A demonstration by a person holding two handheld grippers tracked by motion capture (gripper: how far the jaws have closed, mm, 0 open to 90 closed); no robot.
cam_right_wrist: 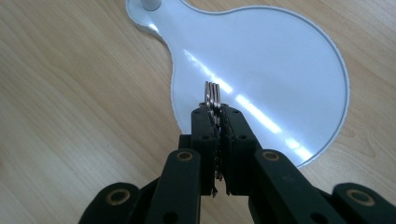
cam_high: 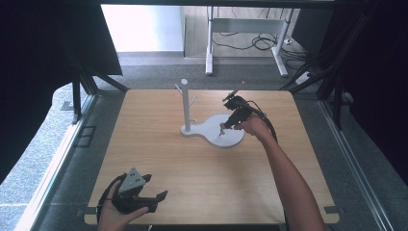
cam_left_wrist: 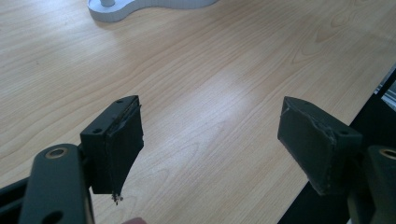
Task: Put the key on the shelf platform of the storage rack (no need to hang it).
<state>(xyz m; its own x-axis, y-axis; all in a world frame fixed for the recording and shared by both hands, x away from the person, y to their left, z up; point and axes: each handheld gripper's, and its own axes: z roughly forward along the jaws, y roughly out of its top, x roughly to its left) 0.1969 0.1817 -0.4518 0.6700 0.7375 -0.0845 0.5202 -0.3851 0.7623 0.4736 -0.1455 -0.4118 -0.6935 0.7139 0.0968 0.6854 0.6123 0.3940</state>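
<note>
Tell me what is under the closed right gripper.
The right gripper is shut on a metal key ring, above the white stand base on the wooden table. The jaws cover the ring's lower part.

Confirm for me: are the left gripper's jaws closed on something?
No. In the left gripper view, the left gripper has its jaws spread wide apart, with bare wooden table between them.

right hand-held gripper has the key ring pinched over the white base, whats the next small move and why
Probably lift the right hand-held gripper toward a peg on the white stand. Its jaws are shut on the key ring, which sits just over the stand's round base, and the pegs are higher up beside it. The left hand-held gripper is open and far off, near the table's front edge.
</note>
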